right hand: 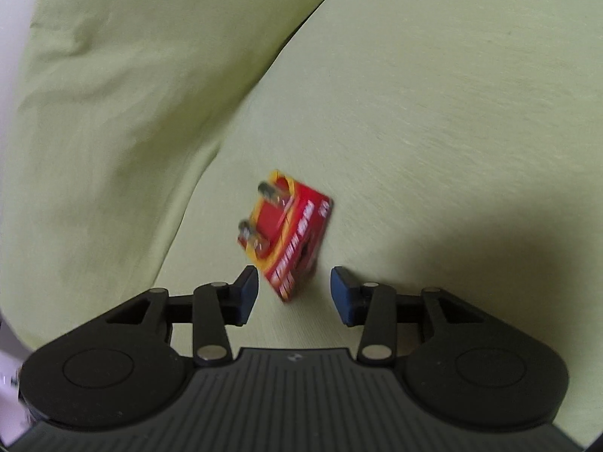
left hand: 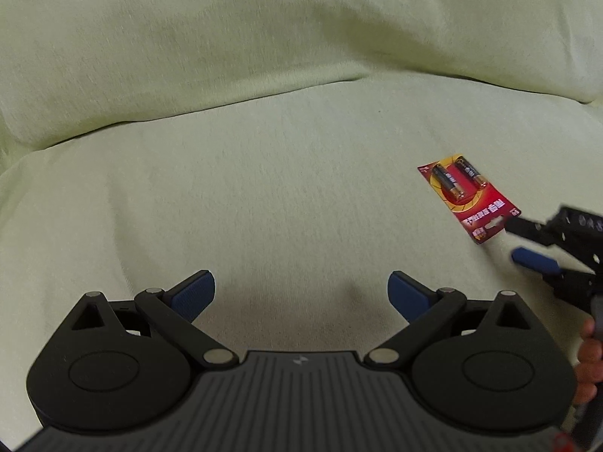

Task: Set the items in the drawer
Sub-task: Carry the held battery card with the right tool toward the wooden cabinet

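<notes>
- We see a red and yellow battery pack [left hand: 469, 197] lying flat on a pale green sofa seat [left hand: 264, 196], with two batteries [left hand: 448, 182] under its blister at the end away from the right tongs.
- Our left tongs [left hand: 301, 293] hang over bare cushion, their blue pads [left hand: 194, 293] spread wide with nothing between them; the pack lies well off to their right.
- In the left wrist view our right tongs [left hand: 514, 239] reach in from the right edge, one black finger [left hand: 525, 228] meeting the pack's near edge; whether it touches, we cannot tell.
- The right wrist view is blurred: the right tongs [right hand: 294, 293] stand apart, and the pack [right hand: 290, 229] sits just ahead of them, its near corner reaching into the gap, closer to the left pad [right hand: 247, 292].
- Behind the seat rises the sofa's back cushion [left hand: 226, 30], in the same green cloth.
- A bit of a hand [left hand: 588, 358] shows at the right edge of the left wrist view.
- No drawer shows in either view.
</notes>
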`<state>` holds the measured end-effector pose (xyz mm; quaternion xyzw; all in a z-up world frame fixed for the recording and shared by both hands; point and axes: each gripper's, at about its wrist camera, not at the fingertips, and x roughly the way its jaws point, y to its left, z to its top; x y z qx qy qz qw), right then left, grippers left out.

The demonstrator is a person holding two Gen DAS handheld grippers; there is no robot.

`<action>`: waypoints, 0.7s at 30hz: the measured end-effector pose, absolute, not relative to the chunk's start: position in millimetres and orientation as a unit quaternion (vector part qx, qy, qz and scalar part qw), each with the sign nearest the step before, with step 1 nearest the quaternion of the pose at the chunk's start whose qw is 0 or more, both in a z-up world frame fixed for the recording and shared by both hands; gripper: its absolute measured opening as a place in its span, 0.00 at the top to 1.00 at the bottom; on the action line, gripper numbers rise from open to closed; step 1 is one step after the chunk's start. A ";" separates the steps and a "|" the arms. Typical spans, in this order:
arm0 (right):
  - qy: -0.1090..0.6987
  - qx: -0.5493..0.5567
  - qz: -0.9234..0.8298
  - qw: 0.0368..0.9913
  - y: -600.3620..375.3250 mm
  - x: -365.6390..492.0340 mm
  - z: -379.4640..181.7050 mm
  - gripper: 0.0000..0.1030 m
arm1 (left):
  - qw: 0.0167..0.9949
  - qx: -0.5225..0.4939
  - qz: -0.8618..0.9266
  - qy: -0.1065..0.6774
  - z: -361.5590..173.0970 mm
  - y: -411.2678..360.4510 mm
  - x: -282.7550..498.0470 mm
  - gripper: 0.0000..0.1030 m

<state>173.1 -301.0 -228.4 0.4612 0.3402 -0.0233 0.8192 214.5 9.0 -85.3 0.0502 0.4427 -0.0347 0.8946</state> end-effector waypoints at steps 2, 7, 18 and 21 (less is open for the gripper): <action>0.345 0.477 -0.055 0.806 -294.7 186.6 -229.0 0.77 | 0.894 0.047 -0.032 0.445 -88.2 8.6 218.4 0.04; 0.337 0.580 -0.135 0.729 -285.2 201.1 -244.5 0.88 | 0.893 0.045 -0.033 0.447 -93.6 8.2 224.6 0.04; 0.256 0.633 -0.142 0.717 -268.6 228.6 -261.9 0.88 | 0.891 0.043 -0.035 0.450 -99.8 14.5 227.3 0.04; 0.258 0.621 -0.136 0.728 -267.8 242.3 -263.1 0.95 | 0.891 0.045 -0.032 0.451 -101.5 17.1 229.7 0.04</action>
